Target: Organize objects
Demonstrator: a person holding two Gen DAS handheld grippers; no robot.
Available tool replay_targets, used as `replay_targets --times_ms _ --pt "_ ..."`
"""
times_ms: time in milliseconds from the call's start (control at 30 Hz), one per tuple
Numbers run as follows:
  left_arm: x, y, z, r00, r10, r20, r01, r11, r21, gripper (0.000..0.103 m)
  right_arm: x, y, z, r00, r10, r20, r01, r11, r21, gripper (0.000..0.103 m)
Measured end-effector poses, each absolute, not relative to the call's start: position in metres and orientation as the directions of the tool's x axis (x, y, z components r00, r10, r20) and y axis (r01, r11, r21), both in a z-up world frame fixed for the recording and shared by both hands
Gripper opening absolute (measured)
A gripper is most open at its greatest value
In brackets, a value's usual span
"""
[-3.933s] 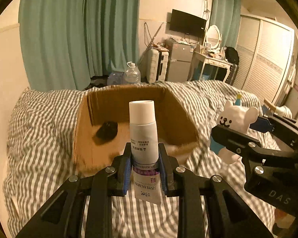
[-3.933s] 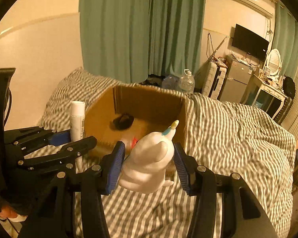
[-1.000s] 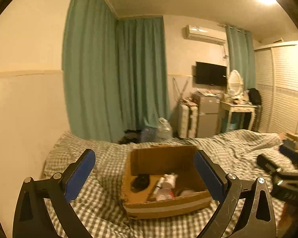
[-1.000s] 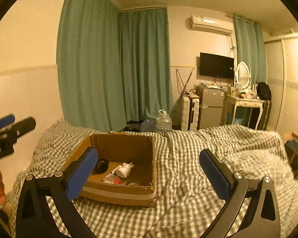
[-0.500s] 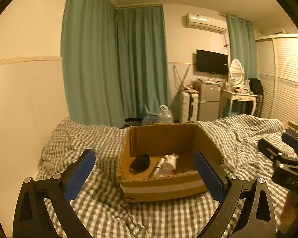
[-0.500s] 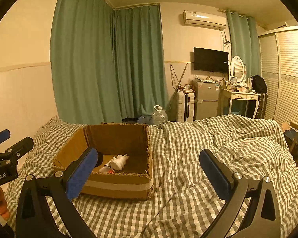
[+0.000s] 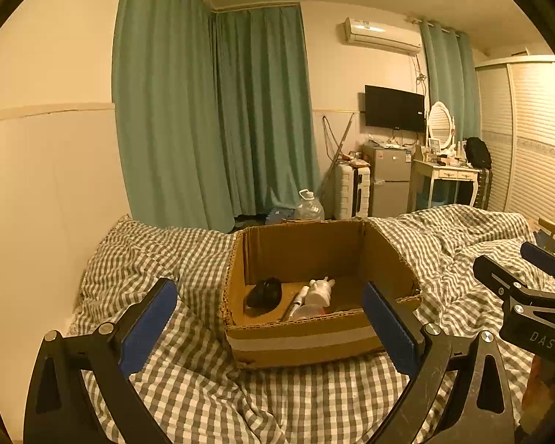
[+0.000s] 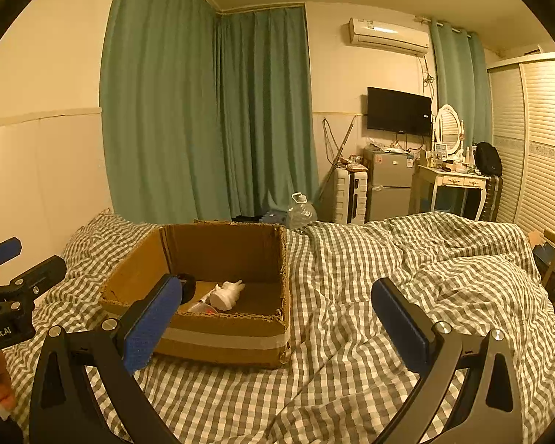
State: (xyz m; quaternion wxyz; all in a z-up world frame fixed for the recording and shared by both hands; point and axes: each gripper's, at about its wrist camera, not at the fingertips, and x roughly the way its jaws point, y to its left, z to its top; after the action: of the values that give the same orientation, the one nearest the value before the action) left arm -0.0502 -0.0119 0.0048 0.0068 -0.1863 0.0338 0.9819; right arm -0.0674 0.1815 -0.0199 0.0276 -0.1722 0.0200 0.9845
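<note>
Checked bedding: a grey-and-white gingham duvet covers the bed, rumpled, with broad open cloth on the box's right side.
Cardboard box: the open-topped box sits on the duvet, a pale tape band along its near wall; its near rim is low, its far wall taller.
Left gripper: the left gripper hangs in front of the box's near wall, blue pads spread wide, holding nothing.
Right gripper: the right gripper is in front of the box's near right corner, pads likewise wide apart and bare.
White figure: a white animal figure lies tipped over on the box floor near the middle, long axis running toward the far wall, pointed tip away from both grippers.
Tube: a white tube lies flat just left of the figure, long axis running near to far.
Black object: a dark rounded item rests on the box floor left of the tube, apart from it; its kind is unclear.
</note>
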Motion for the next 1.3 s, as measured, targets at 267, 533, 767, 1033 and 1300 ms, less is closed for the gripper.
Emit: replay_targets --times_ms 267,533,767,1033,1300 --pt "-0.0524 -0.0111 0.0027 -0.926 0.0 -0.378 -0.029 -0.997 0.073 0.103 -0.0679 0.1779 -0.0241 -0.939 0.056 -0.339 -0.065 -0.998 0.015 0.103" --pt "-0.055 -0.0105 0.0003 -0.921 0.001 -0.389 -0.034 -0.996 0.078 0.103 -0.069 0.1768 -0.0252 -0.938 0.055 -0.342 -0.064 -0.998 0.015 0.103" --pt "-0.055 -0.0098 -0.0004 -0.922 -0.002 -0.388 -0.032 -0.996 0.082 0.103 -0.0707 0.1765 -0.0259 -0.937 0.051 -0.346 -0.061 -0.998 0.017 0.103" --pt "-0.0558 -0.0116 -0.0014 -0.923 -0.004 -0.384 -0.029 -0.996 0.081 0.103 -0.0721 0.1742 -0.0281 -0.936 0.045 -0.349 -0.054 -0.998 0.018 0.103" --pt "-0.056 -0.0111 -0.001 -0.924 -0.004 -0.382 -0.031 -0.996 0.084 0.103 -0.0711 0.172 -0.0286 -0.937 0.038 -0.347 -0.047 -0.999 0.017 0.103"
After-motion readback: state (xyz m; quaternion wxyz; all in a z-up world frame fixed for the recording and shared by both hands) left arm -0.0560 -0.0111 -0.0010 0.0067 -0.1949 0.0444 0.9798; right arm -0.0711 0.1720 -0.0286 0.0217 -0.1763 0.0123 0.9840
